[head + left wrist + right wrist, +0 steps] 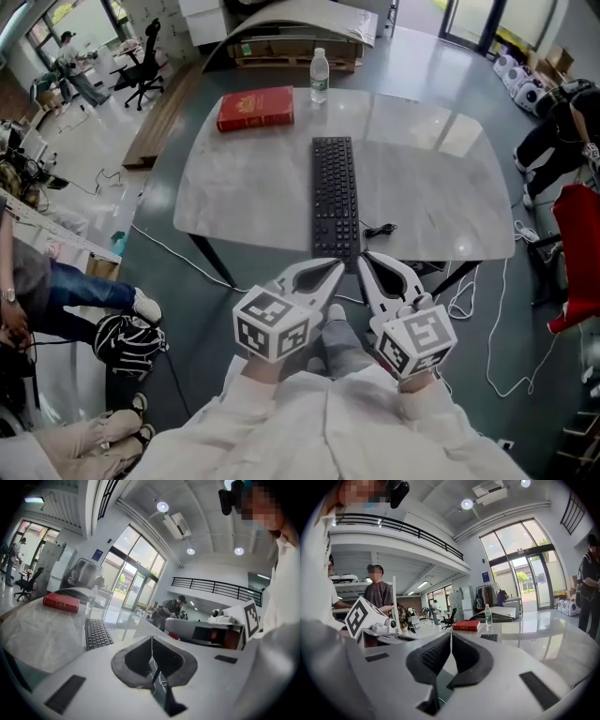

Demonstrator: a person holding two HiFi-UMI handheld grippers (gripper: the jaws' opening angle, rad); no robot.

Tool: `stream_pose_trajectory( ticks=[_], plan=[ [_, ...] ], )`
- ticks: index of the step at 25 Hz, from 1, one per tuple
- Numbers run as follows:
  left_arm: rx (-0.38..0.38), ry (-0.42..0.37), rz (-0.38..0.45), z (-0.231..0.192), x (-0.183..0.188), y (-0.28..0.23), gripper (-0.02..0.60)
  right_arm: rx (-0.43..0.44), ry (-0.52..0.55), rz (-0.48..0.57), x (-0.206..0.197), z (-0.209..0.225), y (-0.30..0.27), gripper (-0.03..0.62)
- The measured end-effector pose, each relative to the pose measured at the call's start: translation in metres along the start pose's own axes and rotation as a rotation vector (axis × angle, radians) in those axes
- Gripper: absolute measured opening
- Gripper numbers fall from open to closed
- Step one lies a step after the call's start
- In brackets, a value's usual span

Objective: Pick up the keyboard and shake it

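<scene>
A black keyboard (335, 197) lies lengthwise down the middle of the pale table (244, 192), its near end at the front edge. The keyboard (96, 633) shows ahead of the left jaws, and only a corner of the keyboard (489, 637) appears in the right gripper view. My left gripper (339, 266) and right gripper (364, 257) hover side by side just short of the table's front edge, tips close to the keyboard's near end. Both are shut with nothing between the jaws, as seen on the left gripper (152, 638) and right gripper (450, 634).
A red book (255, 109) and a water bottle (319, 76) stand at the table's far side. A black cable (378, 230) trails off the front edge by the keyboard. People stand around; a backpack (129, 343) and office chairs (141, 66) sit at the left.
</scene>
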State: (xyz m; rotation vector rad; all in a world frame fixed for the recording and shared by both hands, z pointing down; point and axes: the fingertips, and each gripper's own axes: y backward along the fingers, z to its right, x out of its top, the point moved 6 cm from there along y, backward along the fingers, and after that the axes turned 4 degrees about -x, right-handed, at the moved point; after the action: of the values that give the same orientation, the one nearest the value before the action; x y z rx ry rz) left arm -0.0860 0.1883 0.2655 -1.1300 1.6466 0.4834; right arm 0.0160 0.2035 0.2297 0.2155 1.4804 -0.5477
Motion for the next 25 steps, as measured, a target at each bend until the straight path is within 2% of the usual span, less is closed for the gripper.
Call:
stream_pose_trajectory(
  ticks=[12,25],
  plan=[
    [0.008,0.000,-0.007,-0.051,0.048,-0.072,0.014,0.003,-0.036,-0.004,0.025,0.077,-0.064,0.031],
    [0.065,0.016,-0.004,-0.084,0.070,-0.119,0.014,0.078,-0.021,-0.027,0.037,0.123,-0.111,0.031]
  ],
)
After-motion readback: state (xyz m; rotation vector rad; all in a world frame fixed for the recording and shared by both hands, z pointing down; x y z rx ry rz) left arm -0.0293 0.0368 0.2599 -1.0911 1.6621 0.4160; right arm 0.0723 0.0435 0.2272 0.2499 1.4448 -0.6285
